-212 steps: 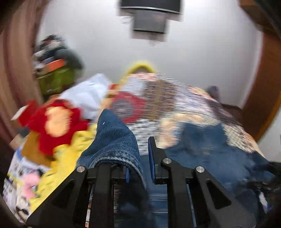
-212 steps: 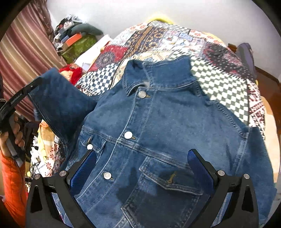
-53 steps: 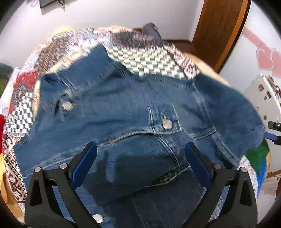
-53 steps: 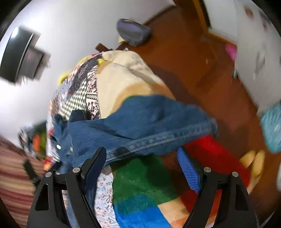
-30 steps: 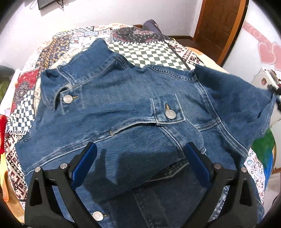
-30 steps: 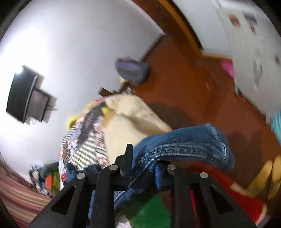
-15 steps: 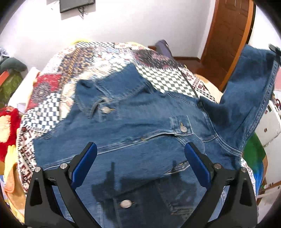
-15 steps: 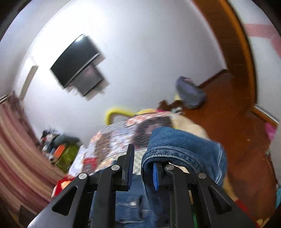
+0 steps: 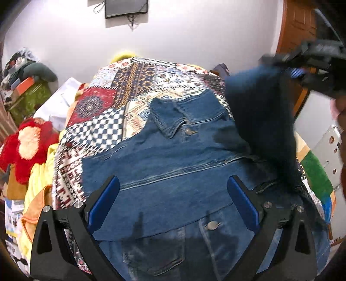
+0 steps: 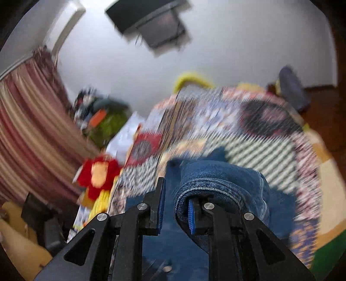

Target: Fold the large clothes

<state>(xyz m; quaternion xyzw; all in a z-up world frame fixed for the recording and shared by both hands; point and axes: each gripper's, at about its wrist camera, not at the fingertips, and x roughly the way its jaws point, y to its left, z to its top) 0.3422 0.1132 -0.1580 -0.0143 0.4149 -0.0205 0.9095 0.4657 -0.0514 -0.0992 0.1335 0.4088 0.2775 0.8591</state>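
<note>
A blue denim jacket point(image 9: 173, 173) lies front-up on the patchwork bedspread point(image 9: 134, 86), collar toward the far wall, one sleeve folded across its chest. My left gripper point(image 9: 173, 203) is open and empty, hovering over the jacket's lower front. My right gripper point(image 10: 175, 207) is shut on the cuff of the jacket's right sleeve point(image 10: 216, 179). It holds the sleeve point(image 9: 259, 112) raised over the jacket's right shoulder. The right gripper also shows in the left wrist view point(image 9: 302, 67) at the upper right, blurred.
A red and yellow plush toy point(image 9: 28, 144) and yellow cloths point(image 9: 36, 186) lie left of the bed. A cluttered green box point(image 9: 26, 95) stands at far left. A wall screen point(image 9: 126, 7) hangs behind, a wooden door point(image 9: 300, 32) at right.
My right gripper has carried the sleeve cuff up and inward over the jacket. My left gripper has pulled back and tilted up, still open.
</note>
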